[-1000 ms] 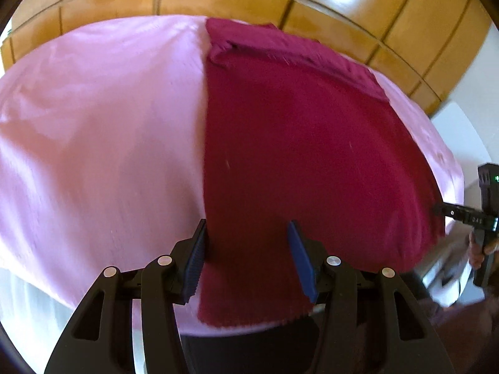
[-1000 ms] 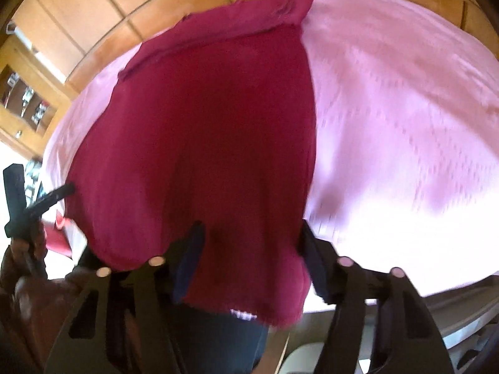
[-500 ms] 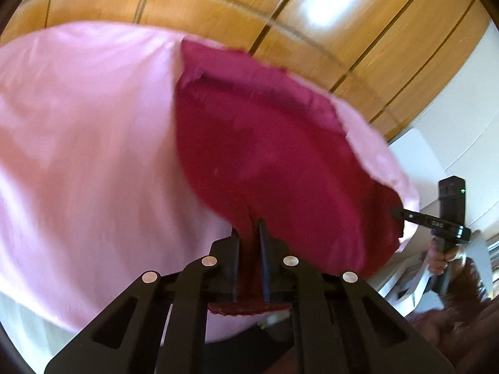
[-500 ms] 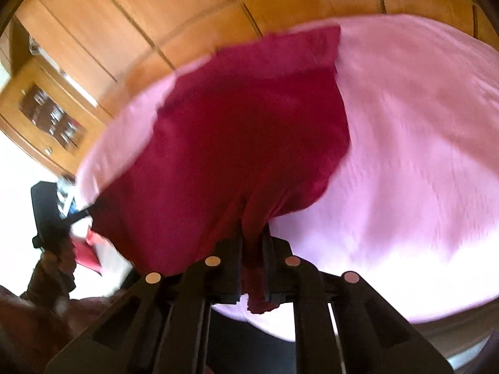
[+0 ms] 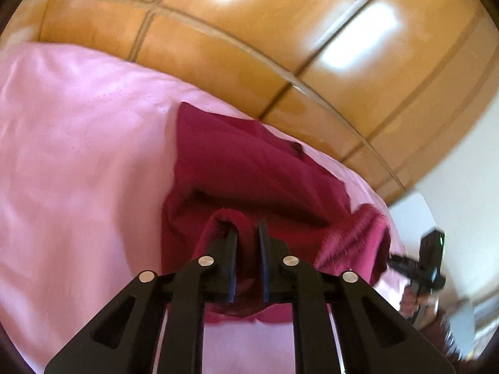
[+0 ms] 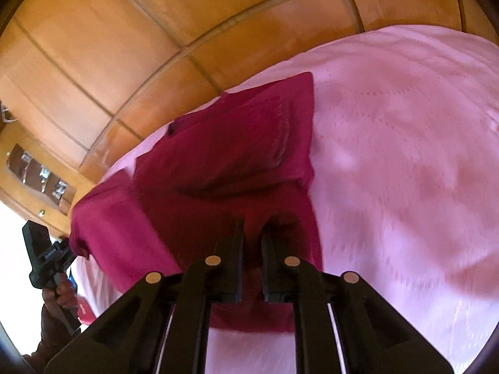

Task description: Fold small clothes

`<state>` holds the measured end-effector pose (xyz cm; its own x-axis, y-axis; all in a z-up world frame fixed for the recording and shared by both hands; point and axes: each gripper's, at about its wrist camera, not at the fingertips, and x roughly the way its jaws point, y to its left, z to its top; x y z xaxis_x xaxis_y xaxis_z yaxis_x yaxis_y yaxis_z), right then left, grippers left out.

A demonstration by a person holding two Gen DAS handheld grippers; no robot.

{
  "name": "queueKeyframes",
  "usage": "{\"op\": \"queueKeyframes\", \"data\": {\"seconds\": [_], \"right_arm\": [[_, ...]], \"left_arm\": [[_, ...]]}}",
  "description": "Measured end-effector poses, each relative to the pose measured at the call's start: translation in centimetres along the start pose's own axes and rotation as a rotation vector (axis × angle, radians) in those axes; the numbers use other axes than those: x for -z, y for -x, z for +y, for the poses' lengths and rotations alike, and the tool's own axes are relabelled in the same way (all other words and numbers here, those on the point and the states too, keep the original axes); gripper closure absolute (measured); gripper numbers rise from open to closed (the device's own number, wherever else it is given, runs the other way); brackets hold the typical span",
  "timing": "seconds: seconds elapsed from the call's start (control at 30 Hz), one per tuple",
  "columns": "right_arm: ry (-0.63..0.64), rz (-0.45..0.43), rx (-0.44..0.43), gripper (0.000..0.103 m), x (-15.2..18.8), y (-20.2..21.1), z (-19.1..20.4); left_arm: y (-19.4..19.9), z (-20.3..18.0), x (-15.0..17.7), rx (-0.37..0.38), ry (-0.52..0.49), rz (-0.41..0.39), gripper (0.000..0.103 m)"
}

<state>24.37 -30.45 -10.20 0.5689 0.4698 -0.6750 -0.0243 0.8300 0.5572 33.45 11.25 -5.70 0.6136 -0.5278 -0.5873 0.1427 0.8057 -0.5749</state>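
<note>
A dark red garment [image 5: 249, 168] lies on a pink bedsheet [image 5: 78, 155]. My left gripper [image 5: 248, 233] is shut on the garment's near hem, which is lifted and carried over the rest of the cloth. In the right wrist view the same garment [image 6: 237, 143] shows, and my right gripper [image 6: 252, 230] is shut on the other near corner, also raised. The near half curls over the far half. The right gripper also shows at the left wrist view's right edge [image 5: 427, 261], and the left gripper at the right wrist view's left edge [image 6: 43, 258].
A glossy wooden headboard [image 5: 280, 31] stands behind the bed. A wooden cabinet [image 6: 34, 174] is at the far left in the right wrist view. The pink sheet [image 6: 405, 155] spreads wide to both sides of the garment.
Both grippers closed on the garment's near hem, lifted it and carried it forward toward the far edge. The cloth now folds over itself.
</note>
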Motion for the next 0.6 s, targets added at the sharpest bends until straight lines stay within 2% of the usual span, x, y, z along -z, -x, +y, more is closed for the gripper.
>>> {"op": "queueKeyframes", "data": {"seconds": [0.03, 0.07, 0.1, 0.13, 0.23, 0.33, 0.43, 0.47, 0.53, 0.57, 0.6], "right_arm": [[-0.022, -0.005, -0.022, 0.060, -0.2, 0.0, -0.4], [-0.034, -0.016, -0.033, 0.056, -0.4, 0.2, -0.6], [-0.038, -0.031, -0.038, 0.044, -0.3, 0.7, -0.9], [-0.041, -0.042, -0.043, 0.033, 0.1, 1.4, -1.1], [-0.053, -0.058, -0.048, 0.023, 1.9, 4.0, -2.4], [-0.032, -0.048, -0.014, 0.021, 4.3, 5.5, -2.9], [0.009, 0.005, 0.034, 0.022, 6.4, 4.4, -2.9], [0.019, 0.012, 0.041, 0.025, 7.0, 3.8, -2.7], [0.012, 0.001, 0.035, 0.038, 7.3, 3.0, -2.5], [0.020, -0.012, 0.040, 0.042, 7.2, 2.4, -2.2], [0.030, -0.027, 0.053, 0.051, 7.2, 2.0, -1.9]], "left_arm": [[-0.7, 0.6, -0.8, 0.016, 0.040, 0.006, 0.049], [-0.7, 1.2, -1.4, 0.027, 0.090, -0.021, 0.040], [-0.1, 2.2, -1.8, 0.028, 0.131, -0.068, 0.029], [0.3, 2.8, -1.9, 0.032, 0.146, -0.087, 0.029], [0.9, 4.9, -1.2, 0.027, 0.177, -0.076, 0.029], [1.2, 6.1, 1.5, -0.002, 0.121, -0.012, 0.029], [0.3, 5.8, 4.5, 0.024, 0.075, 0.069, 0.032], [-0.1, 5.4, 5.4, 0.027, 0.053, 0.090, 0.034], [-0.9, 4.3, 6.3, 0.004, 0.001, 0.103, 0.045], [-1.4, 3.7, 6.5, -0.013, -0.018, 0.104, 0.047], [-1.8, 3.4, 6.4, -0.023, -0.017, 0.099, 0.053]]}}
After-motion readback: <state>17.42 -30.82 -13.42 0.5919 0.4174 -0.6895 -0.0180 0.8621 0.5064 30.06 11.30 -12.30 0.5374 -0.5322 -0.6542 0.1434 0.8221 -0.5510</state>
